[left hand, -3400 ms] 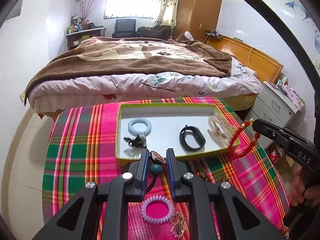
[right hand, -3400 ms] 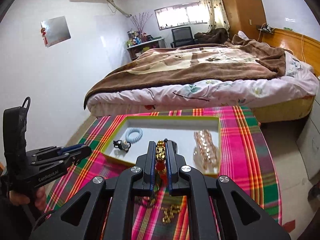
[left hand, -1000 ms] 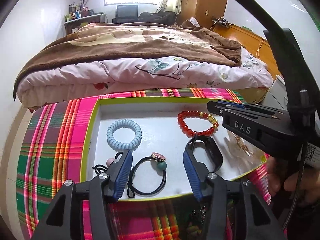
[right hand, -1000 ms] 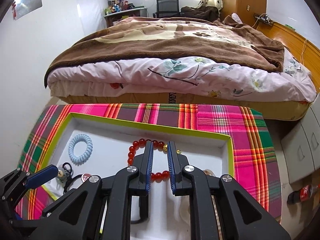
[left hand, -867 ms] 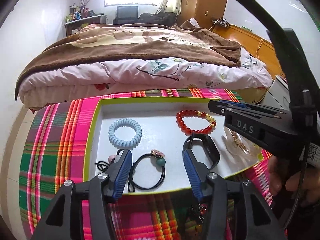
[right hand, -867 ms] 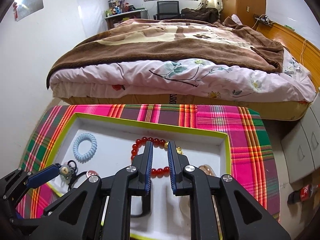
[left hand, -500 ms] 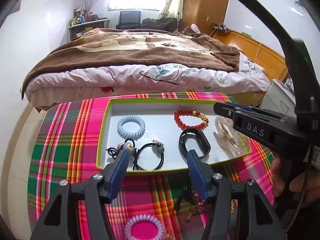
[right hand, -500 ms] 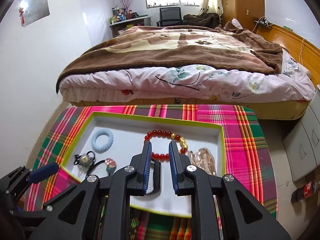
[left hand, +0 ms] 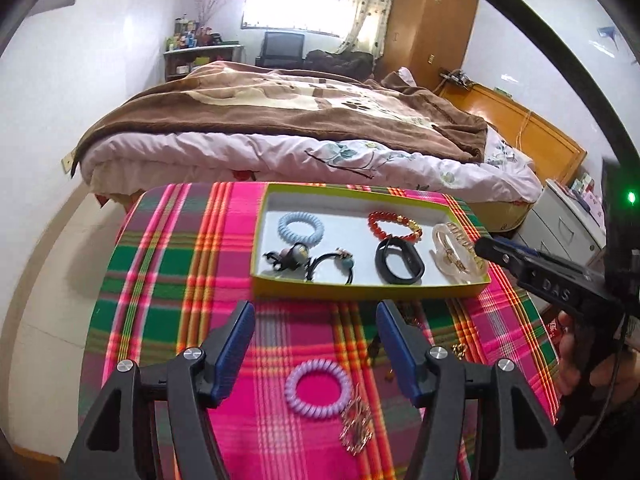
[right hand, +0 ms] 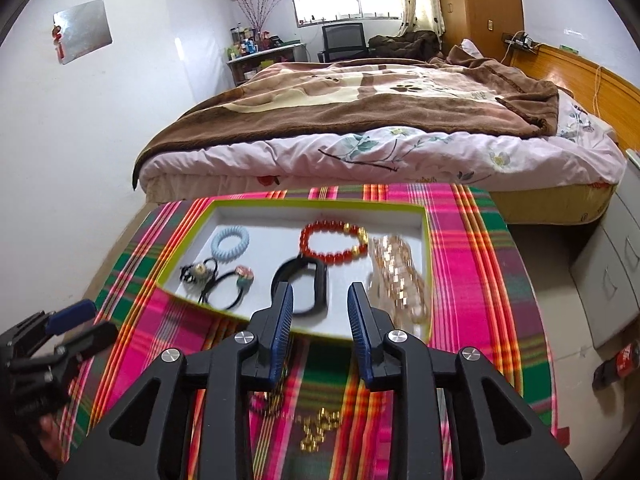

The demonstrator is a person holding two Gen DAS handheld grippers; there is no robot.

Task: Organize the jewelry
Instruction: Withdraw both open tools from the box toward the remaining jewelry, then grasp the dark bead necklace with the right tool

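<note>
A green-rimmed white tray (left hand: 360, 290) sits on the plaid cloth. In it lie a light blue coil tie (left hand: 300, 227), a red bead bracelet (left hand: 374, 229), a black band (left hand: 381, 261), two black hair ties (left hand: 344, 262) and a clear gold piece (left hand: 456, 254). My left gripper (left hand: 314, 308) stands open and empty, short of the tray and above a lilac coil tie (left hand: 295, 394). My right gripper (right hand: 320, 290) hangs over the tray's (right hand: 320, 203) near edge. Its jaws are opening with nothing between them. Gold beads (right hand: 320, 426) lie on the cloth under it.
A bed (left hand: 304, 148) runs along the table's far side. Grey drawers (right hand: 612, 280) stand to the right, with a bottle (right hand: 616, 364) on the floor beside them. A gold trinket (left hand: 356, 426) lies beside the lilac tie.
Both grippers have drawn back from the tray toward the near side of the table. The red bracelet and the hair tie they carried now lie in the tray. The right jaws have widened.
</note>
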